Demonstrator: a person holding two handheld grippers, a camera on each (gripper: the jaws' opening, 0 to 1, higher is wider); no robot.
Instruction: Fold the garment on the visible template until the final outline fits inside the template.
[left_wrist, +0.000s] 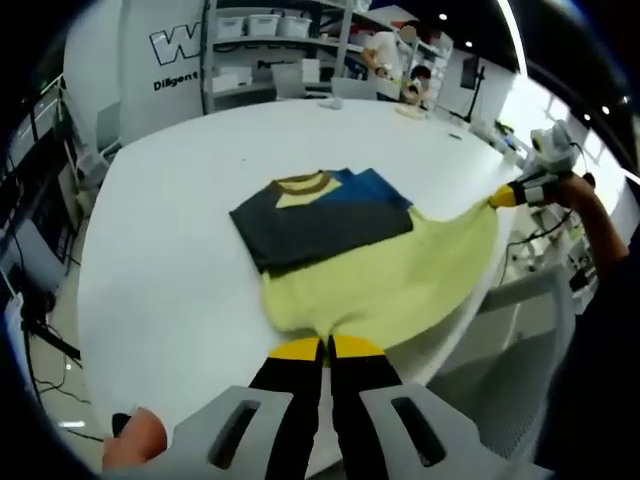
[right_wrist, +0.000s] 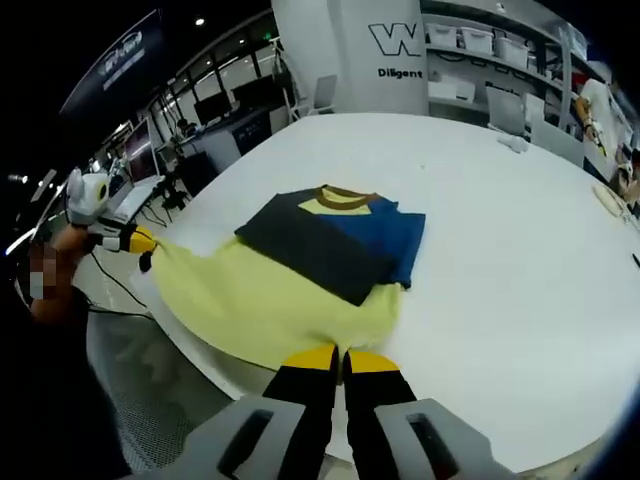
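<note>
A shirt with a dark grey and blue upper part (left_wrist: 330, 215) and a brown collar (left_wrist: 303, 183) lies on the white table (left_wrist: 180, 250). Its yellow lower part (left_wrist: 390, 275) is stretched past the table's near edge. My left gripper (left_wrist: 325, 347) is shut on one corner of the yellow hem. My right gripper (left_wrist: 510, 196), off to the right, is shut on the other corner. In the right gripper view, the right gripper (right_wrist: 340, 358) pinches the yellow hem (right_wrist: 260, 300), and the left gripper (right_wrist: 140, 241) holds the far corner at the left. The shirt's sleeves are folded in.
The round table's edge (right_wrist: 200, 350) runs under the stretched hem. Shelves with boxes (left_wrist: 270, 40) and a white pillar (right_wrist: 400, 50) stand behind the table. People (left_wrist: 395, 55) are at the far side. Desks with monitors (right_wrist: 220, 120) stand beyond the table.
</note>
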